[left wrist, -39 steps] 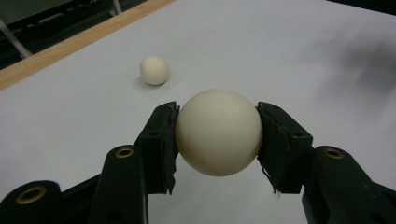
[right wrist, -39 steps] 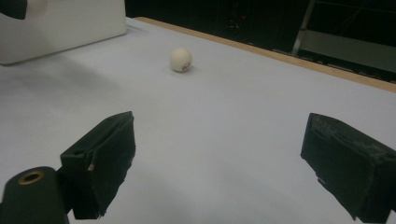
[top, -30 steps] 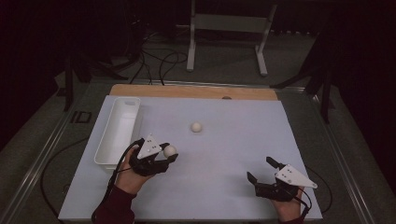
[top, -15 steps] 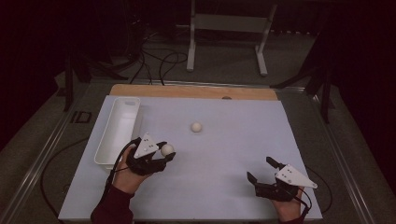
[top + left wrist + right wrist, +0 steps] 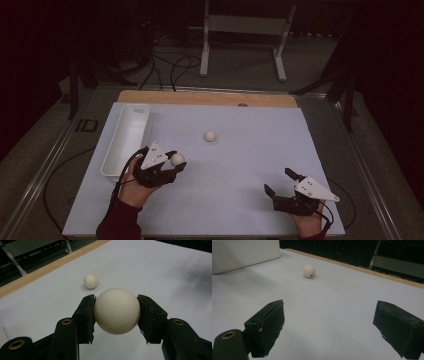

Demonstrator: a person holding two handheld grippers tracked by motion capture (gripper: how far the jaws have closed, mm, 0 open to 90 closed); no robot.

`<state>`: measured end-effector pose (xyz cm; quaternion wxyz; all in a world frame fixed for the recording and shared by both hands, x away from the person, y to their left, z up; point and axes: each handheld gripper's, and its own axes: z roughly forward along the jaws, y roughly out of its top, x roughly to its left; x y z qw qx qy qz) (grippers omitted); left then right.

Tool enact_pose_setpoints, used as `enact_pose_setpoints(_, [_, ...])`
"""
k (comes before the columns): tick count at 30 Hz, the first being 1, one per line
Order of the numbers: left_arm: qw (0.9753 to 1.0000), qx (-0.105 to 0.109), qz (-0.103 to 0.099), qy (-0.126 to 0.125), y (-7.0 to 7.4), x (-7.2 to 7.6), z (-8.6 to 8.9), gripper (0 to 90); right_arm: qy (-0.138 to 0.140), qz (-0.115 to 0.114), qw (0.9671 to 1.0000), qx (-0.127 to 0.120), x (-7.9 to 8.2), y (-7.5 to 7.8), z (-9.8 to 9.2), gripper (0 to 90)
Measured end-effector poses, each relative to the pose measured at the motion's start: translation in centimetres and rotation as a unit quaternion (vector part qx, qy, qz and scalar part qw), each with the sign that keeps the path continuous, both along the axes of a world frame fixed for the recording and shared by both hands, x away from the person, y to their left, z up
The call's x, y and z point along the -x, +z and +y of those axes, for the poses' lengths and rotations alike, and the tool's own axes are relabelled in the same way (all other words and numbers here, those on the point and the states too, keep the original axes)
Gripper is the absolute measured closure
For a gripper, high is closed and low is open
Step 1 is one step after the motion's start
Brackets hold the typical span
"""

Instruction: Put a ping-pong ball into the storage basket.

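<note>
Cream ball (image 5: 117, 310) (smooth, round) clamped between left claw (image 5: 116, 315) pads.

Across the frame's middle the surface (image 5: 250, 170) lies open, with a loose ball (image 5: 210, 135) at centre and a white tray (image 5: 126, 137) walling the left.

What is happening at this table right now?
A person works with a hand-held gripper in each hand. The left hand-held gripper is shut on a cream ball, beside the white tray at the left of the table. A second ball lies loose near the middle. The right hand-held gripper waits open and holds nothing, near the front right corner.
</note>
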<state>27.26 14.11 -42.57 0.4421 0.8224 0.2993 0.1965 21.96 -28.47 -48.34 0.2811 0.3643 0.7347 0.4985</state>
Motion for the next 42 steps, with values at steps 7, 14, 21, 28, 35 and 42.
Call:
enact_pose_setpoints(7, [1.0, 0.001, -0.002, 0.003, 0.2, 0.1, 0.1, 51.1, 0.0, 0.0, 1.0, 0.0, 0.0, 0.0, 0.0, 9.6])
enact_pose_setpoints(14, [0.9999, 0.002, -0.006, 0.008, 0.5, 0.2, 0.5, 51.1, 0.0, 0.0, 1.0, 0.001, 0.0, 0.0, -0.1, 9.6])
enact_pose_setpoints(21, [0.9999, 0.003, -0.009, 0.012, 0.8, 0.2, 0.8, 51.1, -0.001, 0.0, 1.0, 0.001, 0.0, 0.0, 0.0, 9.6])
enact_pose_setpoints(28, [0.9998, 0.004, -0.009, 0.015, 1.0, 0.3, 1.2, 51.1, 0.0, 0.001, 1.0, 0.001, 0.0, 0.0, 0.0, 9.6])
enact_pose_setpoints(35, [0.9997, 0.007, -0.012, 0.019, 1.2, 0.4, 1.5, 51.1, 0.001, 0.001, 1.0, 0.002, 0.0, 0.0, 0.0, 9.7])
enact_pose_setpoints(42, [0.9995, 0.008, -0.016, 0.024, 1.4, 0.4, 1.9, 51.1, 0.004, 0.001, 1.0, 0.004, -0.1, -0.1, 0.1, 9.7])
